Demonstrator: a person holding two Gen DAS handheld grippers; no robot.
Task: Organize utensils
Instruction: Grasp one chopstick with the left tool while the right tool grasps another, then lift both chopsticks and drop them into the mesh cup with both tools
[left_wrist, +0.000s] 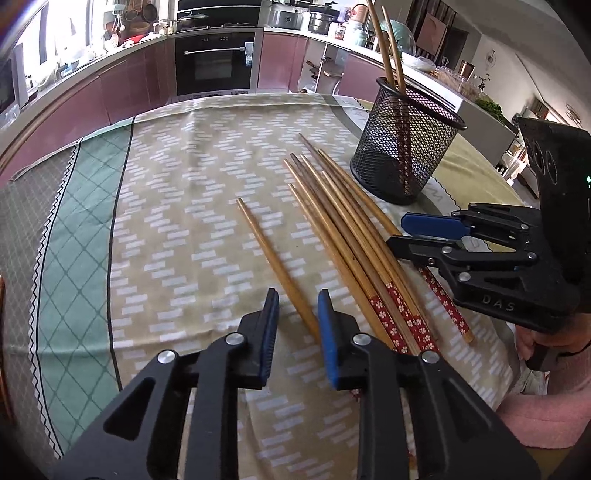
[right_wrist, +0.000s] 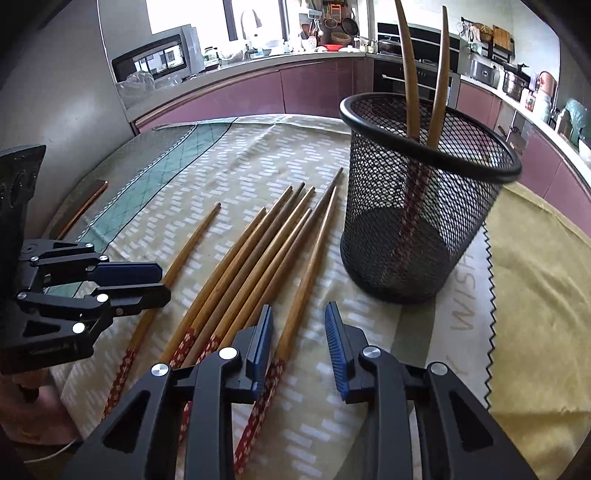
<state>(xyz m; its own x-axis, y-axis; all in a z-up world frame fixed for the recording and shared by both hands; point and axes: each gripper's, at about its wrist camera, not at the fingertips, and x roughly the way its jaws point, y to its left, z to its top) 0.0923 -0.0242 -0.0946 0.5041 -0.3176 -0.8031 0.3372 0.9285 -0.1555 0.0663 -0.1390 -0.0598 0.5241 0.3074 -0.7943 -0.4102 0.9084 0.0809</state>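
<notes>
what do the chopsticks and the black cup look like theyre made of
The chopsticks look like wood or bamboo: matte tan shafts with faint grain, and red flower-patterned handle ends that seem painted or wrapped. The black cup looks like metal wire mesh with a dark coating: see-through diamond lattice and a smooth solid rim.

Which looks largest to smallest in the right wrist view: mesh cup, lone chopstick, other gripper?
1. Mesh cup takes up the most picture.
2. The lone chopstick and the left gripper are unsure: the chopstick runs longer but thin, the gripper is bulkier, partly cut off and nearer the camera.
</notes>
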